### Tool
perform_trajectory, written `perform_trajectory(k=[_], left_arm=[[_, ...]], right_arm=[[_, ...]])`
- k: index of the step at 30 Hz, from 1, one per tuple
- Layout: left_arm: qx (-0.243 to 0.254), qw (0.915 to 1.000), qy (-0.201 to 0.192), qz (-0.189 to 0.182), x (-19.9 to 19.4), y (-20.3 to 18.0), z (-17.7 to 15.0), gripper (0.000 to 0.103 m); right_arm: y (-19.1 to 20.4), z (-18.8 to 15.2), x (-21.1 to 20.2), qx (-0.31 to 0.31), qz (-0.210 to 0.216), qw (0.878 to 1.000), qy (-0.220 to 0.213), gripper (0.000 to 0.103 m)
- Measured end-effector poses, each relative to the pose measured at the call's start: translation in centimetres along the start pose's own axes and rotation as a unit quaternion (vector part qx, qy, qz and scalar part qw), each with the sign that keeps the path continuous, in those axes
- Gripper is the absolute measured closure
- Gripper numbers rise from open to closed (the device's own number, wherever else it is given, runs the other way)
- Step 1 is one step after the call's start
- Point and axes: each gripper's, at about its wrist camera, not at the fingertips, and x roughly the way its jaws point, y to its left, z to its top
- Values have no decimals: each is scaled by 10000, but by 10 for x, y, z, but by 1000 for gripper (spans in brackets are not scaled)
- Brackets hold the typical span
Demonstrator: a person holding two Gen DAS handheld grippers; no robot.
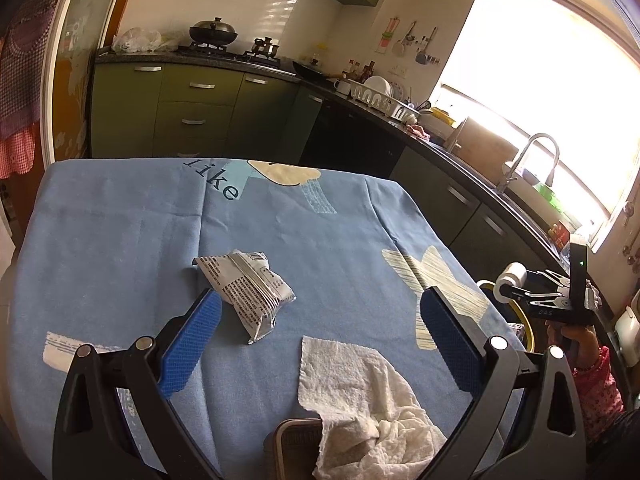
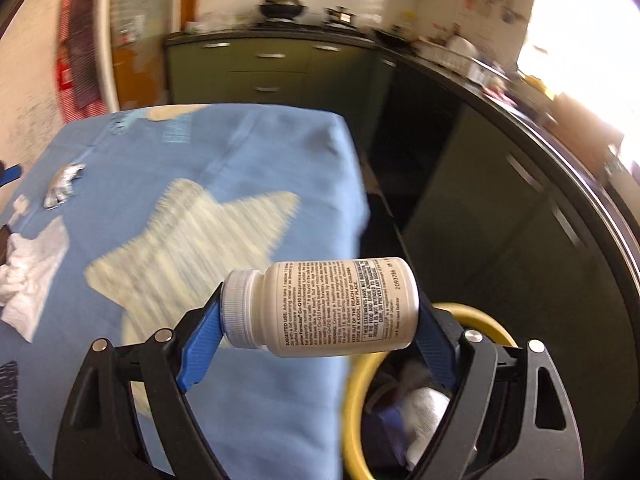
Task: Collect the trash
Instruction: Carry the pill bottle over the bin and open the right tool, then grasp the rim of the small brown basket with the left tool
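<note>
My left gripper [image 1: 320,310] is open and empty above the blue tablecloth [image 1: 120,248]. A crumpled silver wrapper [image 1: 246,288] lies just past its left finger. A white paper towel [image 1: 368,404] lies between the fingers, close to the camera. My right gripper [image 2: 320,312] is shut on a white pill bottle [image 2: 324,308], held sideways, cap to the left, over the table's right edge and above a yellow-rimmed trash bin [image 2: 400,400]. The wrapper [image 2: 64,184] and the towel [image 2: 28,280] also show at the left of the right wrist view. The right gripper with the bottle [image 1: 512,276] shows at the right of the left wrist view.
A dark flat object [image 1: 296,440] lies partly under the towel at the near edge. The bin [image 1: 516,320] stands on the floor beside the table's right side and holds some trash. Green kitchen cabinets [image 1: 192,108] and a dark counter with a sink tap [image 1: 532,156] run behind and to the right.
</note>
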Motion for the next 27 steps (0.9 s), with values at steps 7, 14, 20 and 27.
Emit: perform_trajectory(k=[7, 14, 20, 27], left_arm=[[39, 10000, 20, -30, 1, -1, 0, 5], [105, 9999, 24, -61, 0, -5, -1, 5], [159, 9998, 72, -85, 1, -7, -1, 5], [294, 9992, 238, -105, 2, -16, 0, 5]], right_arm=[[-79, -30, 19, 980, -740, 9909, 550, 21], [-94, -42, 0, 1841, -851, 9789, 231, 16], [-50, -59, -17, 1750, -328, 9840, 84, 14], [-29, -67, -26, 1733, -26, 9848, 111, 14]])
